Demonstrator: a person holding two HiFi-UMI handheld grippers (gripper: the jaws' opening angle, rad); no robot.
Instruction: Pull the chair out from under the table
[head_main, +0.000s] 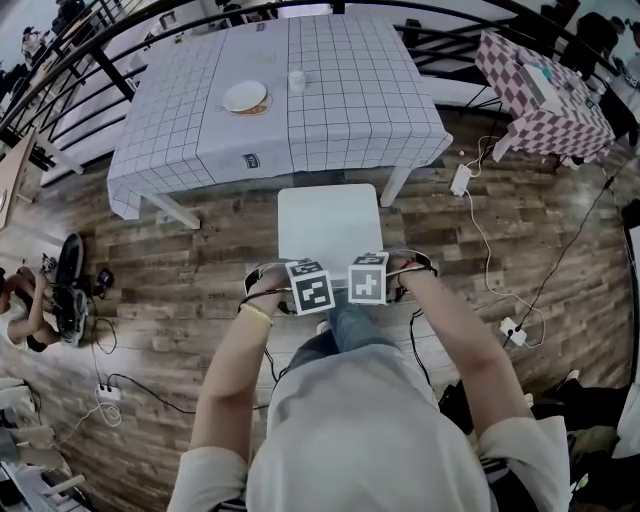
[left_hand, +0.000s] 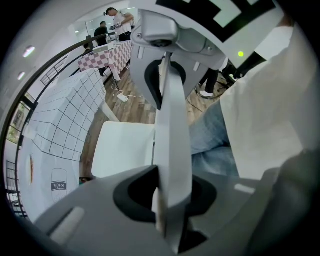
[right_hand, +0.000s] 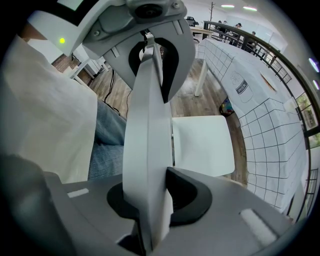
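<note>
The left gripper (head_main: 308, 288) and right gripper (head_main: 368, 280) had their jaws clamped side by side on the chair (head_main: 328, 222) back. Its seat reached ahead, just short of the worktop (head_main: 340, 90).

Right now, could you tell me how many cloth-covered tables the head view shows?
2: grid-cloth table beyond the chair, checked-cloth table at upper right; others may be hidden.

Staged dining area in an open indoor hall: a grid-cloth table (head_main: 350, 110) carrying a plate (head_main: 245, 97) and a checked-cloth table (head_main: 545, 110) stand on wood-plank flooring (head_main: 180, 290) inside a black metal railing (head_main: 120, 30), with a power strip (head_main: 461, 180) on the floor.
</note>
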